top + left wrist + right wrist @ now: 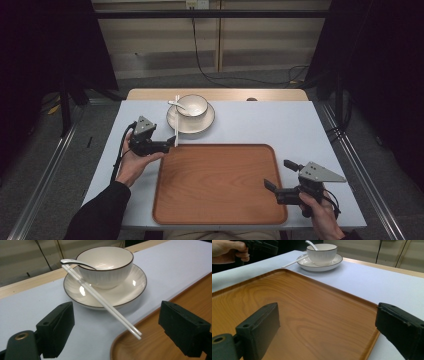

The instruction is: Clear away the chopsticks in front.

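High view: nearest the person lies a wooden tray (pixel 220 185) on the pale surface (pixel 280 125). The right gripper (pixel 274 175) hangs over the tray's right edge, its jaws spread wide with nothing between them. The right gripper view looks along those jaws across the bare tray. Farther up, at the tray's far left corner, the left gripper (pixel 172 142) points toward a pair of white chopsticks (pixel 176 121). In the left gripper view its jaws stand wide apart, one on each side of the chopsticks' (pixel 105 302) near tips, and the pads do not touch them. The chopsticks slant: their far ends rest on the plate (pixel 125 293) beside the bowl (pixel 106 265), and their near tips jut past the plate's rim to the tray's corner (pixel 150 345). A white spoon (pixel 76 262) leans in the bowl, handle over the rim. Plate and bowl stand just beyond the tray.
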{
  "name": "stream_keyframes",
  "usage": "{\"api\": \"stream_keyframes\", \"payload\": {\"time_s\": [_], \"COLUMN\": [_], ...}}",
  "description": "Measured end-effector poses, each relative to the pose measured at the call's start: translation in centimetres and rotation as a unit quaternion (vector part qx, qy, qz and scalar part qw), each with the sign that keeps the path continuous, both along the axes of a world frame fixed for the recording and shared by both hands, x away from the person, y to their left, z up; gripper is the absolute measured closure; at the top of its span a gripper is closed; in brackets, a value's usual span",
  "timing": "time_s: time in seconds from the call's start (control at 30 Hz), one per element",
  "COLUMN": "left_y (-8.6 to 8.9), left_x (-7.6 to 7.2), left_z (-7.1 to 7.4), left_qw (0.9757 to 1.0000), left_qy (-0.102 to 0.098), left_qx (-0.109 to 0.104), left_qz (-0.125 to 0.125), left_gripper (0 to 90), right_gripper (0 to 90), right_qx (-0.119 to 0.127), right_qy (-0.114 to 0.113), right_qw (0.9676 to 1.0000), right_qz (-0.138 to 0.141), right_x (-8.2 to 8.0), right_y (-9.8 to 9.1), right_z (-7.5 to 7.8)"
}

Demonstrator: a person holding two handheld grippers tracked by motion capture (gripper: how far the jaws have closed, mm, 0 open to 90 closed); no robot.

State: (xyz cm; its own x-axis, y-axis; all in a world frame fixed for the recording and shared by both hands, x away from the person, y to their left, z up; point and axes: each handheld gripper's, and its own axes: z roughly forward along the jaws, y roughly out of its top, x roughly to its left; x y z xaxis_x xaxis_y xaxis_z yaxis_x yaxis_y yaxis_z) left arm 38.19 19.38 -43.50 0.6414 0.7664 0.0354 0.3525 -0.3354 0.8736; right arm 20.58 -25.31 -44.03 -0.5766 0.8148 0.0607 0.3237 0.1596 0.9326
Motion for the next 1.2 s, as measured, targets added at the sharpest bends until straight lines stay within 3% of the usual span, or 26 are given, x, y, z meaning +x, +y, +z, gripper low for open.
{"api": "stream_keyframes", "payload": {"time_s": [0.07,0.13,0.27,0.37,0.47,0.57,0.67,0.77,0.87,0.97,1.07,1.13,1.2], "left_y": [0.1,0.2,-0.1,-0.5,-0.5,-0.6,-0.6,-0.6,-0.8,-1.3,-1.7,-2.2,-2.2], "left_x": [0.6,1.1,2.6,3.8,4.9,5.8,6.5,7.1,7.7,8.1,8.5,8.9,9.1], "left_z": [0.3,0.4,0.6,0.9,1.1,1.0,0.7,0.4,0.0,-0.2,-0.6,-0.7,-0.7], "left_qw": [1.0000,0.9999,0.9995,0.9994,0.9990,0.9986,0.9978,0.9972,0.9965,0.9964,0.9957,0.9947,0.9947], "left_qy": [0.007,-0.009,0.024,0.027,0.036,0.032,0.033,0.039,0.045,0.042,0.052,0.055,0.058], "left_qx": [-0.006,-0.009,-0.001,0.017,-0.001,0.010,0.004,0.012,0.007,0.023,0.019,0.035,0.030], "left_qz": [0.002,0.008,0.019,0.012,0.027,0.040,0.058,0.063,0.070,0.070,0.075,0.079,0.080], "left_gripper": [14.1,16.4,16.9,17.8,20.5,21.0,22.5,23.8,21.8,22.3,23.8,24.5,27.3], "right_gripper": [5.3,5.3,5.3,5.3,5.3,5.3,5.3,5.3,5.3,5.3,5.3,5.3,5.3], "right_qx": [0.003,0.004,0.005,0.013,0.013,0.013,0.014,0.013,0.012,0.014,0.013,0.013,0.012], "right_qy": [0.000,0.003,0.003,0.003,0.002,0.001,0.002,0.001,0.002,0.001,0.001,0.002,0.002], "right_qw": [1.0000,1.0000,1.0000,0.9999,0.9999,0.9999,0.9999,0.9999,0.9999,0.9999,0.9999,0.9999,0.9999], "right_qz": [-0.001,-0.002,0.000,0.000,-0.002,0.001,-0.001,0.001,0.003,0.001,0.001,0.001,0.002], "right_x": [0.0,0.0,0.0,0.0,0.0,0.0,0.0,0.0,0.0,0.0,0.0,0.0,0.0], "right_y": [0.0,0.0,0.0,-0.1,-0.3,-0.3,-0.3,-0.3,-0.3,-0.3,-0.3,-0.3,-0.3], "right_z": [0.0,0.0,0.0,0.0,0.0,0.0,0.0,0.0,0.0,0.0,0.0,0.0,0.0]}}
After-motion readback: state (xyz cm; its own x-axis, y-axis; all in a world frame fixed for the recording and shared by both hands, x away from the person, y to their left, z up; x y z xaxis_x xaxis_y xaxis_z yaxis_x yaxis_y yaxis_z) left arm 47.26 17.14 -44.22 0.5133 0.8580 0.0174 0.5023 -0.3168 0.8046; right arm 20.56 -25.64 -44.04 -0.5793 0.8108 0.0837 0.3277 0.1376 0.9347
